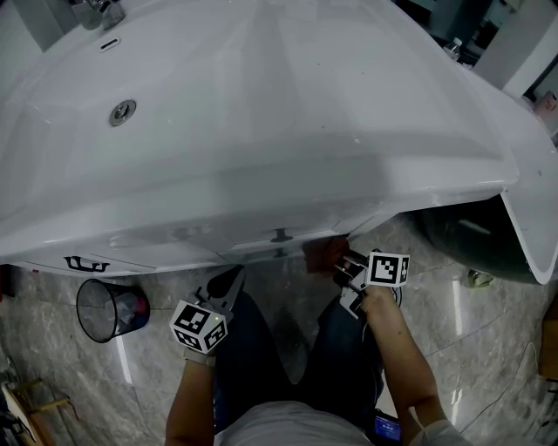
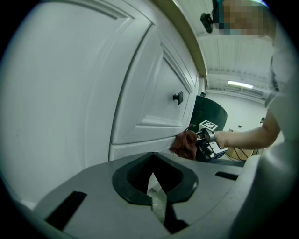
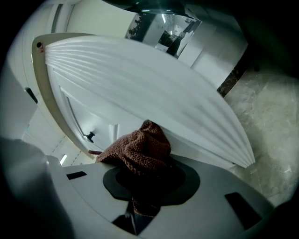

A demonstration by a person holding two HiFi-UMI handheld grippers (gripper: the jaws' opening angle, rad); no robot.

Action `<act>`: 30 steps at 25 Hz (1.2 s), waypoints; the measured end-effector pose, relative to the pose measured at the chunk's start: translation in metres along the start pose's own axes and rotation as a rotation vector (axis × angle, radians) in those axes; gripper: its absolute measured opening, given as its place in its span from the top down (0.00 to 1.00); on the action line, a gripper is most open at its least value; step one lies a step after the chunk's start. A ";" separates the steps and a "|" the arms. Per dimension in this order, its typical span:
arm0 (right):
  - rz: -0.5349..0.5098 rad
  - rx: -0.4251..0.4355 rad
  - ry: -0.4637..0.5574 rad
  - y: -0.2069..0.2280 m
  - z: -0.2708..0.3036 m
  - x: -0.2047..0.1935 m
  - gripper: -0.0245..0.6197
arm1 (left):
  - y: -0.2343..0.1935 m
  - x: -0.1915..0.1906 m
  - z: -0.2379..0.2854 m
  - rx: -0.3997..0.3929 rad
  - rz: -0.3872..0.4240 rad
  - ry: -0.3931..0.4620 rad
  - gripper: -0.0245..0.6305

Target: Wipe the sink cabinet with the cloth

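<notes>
Two grippers show, one cloth, one sink cabinet, one wastebasket.

The right gripper (image 1: 345, 266) has its jaws clamped on the brown knitted cloth (image 3: 140, 149). The cloth bunches up over the jaw tips. It is pressed against the white front of the sink cabinet (image 2: 149, 112), at the lower edge of the panelled door and below the door's single dark knob (image 2: 178, 97).

The left gripper (image 1: 228, 280) has its jaws together with nothing between them. It is held off to the left of the cloth, near the cabinet front but apart from it. Both grippers are under the front edge of the sink (image 1: 261, 104).

From the head view the white sink has one round drain (image 1: 122, 111), and one faucet (image 1: 98, 10) at its far left corner.

One wire wastebasket (image 1: 94, 300) stands on the marble floor (image 1: 471, 348) below the sink's left end. It holds something red and bluish, too small to name. A dark green rounded object (image 1: 462, 239) sits under the sink's right end, and what it is cannot be told.
</notes>
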State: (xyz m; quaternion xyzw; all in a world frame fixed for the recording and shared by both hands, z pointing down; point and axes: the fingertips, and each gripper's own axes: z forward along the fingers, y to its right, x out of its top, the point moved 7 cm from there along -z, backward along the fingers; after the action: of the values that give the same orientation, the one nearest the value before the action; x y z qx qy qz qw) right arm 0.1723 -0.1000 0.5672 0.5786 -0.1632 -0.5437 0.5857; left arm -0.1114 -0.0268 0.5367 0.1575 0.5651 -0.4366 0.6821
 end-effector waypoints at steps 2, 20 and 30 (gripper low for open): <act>-0.011 -0.014 -0.004 0.003 -0.005 0.004 0.81 | -0.001 0.000 0.000 -0.001 -0.010 0.001 0.95; -0.005 -0.040 -0.057 0.019 -0.008 0.004 0.81 | -0.002 0.002 -0.008 0.004 -0.014 0.027 0.95; 0.001 -0.093 -0.131 0.044 -0.006 -0.003 0.81 | 0.013 0.003 -0.009 -0.035 -0.029 0.025 0.95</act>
State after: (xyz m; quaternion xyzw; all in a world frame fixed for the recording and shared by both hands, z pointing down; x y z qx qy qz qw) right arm 0.1955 -0.1060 0.6045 0.5139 -0.1759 -0.5870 0.6003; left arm -0.1071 -0.0140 0.5271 0.1428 0.5834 -0.4344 0.6713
